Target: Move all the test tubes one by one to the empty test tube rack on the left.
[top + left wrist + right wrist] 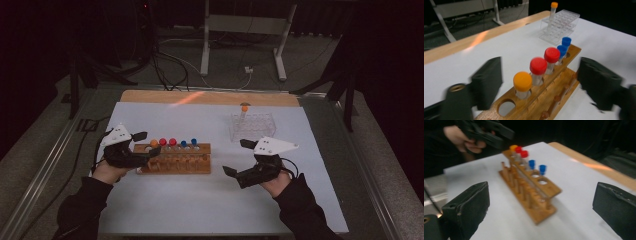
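Five capped tubes, one orange (522, 81), two red (538, 65) and two blue (562, 50), stand in a row in the wooden rack (175, 161) on the white table (210, 200). Farther back, a clear rack (252, 126) holds one more orange-capped tube (244, 110). The left tool (141, 145) is wide open at the wooden rack's left end and holds nothing; the right tool (238, 157), also wide open and empty, hovers just right of this rack.

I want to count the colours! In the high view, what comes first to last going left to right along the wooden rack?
Orange-capped tube → red-capped tube → second red-capped tube → blue-capped tube → second blue-capped tube, all standing in the wooden rack.
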